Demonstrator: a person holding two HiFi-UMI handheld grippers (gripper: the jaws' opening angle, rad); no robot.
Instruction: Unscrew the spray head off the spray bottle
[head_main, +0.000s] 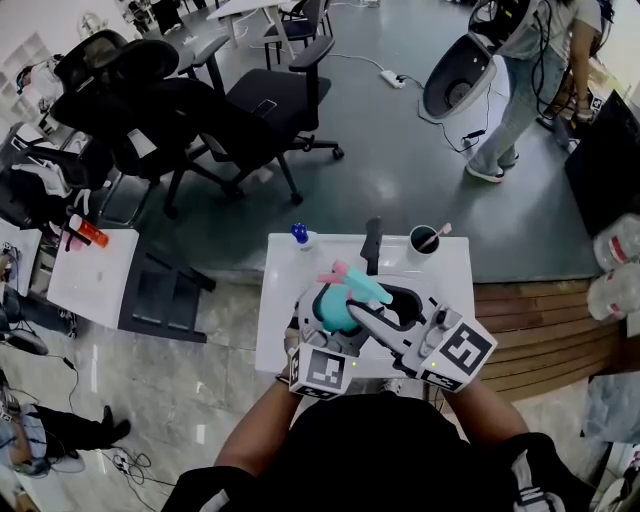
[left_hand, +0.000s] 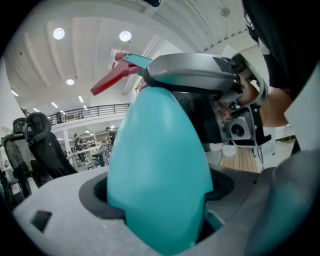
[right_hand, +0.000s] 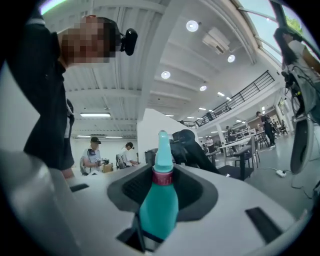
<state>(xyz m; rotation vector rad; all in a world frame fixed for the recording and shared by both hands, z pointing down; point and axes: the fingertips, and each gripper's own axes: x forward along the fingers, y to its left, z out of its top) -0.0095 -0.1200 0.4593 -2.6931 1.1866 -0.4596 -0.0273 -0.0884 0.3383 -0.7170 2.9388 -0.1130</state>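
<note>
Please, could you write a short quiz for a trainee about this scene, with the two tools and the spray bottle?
1. True or false: the left tool grips the teal bottle body.
2. What stands between the jaws of the right tool? A) the spray head B) a black cup C) nothing
3. Fill in: the small bottle on the white table has a ____ cap.

Key: 1 true; 2 A; 3 blue.
</note>
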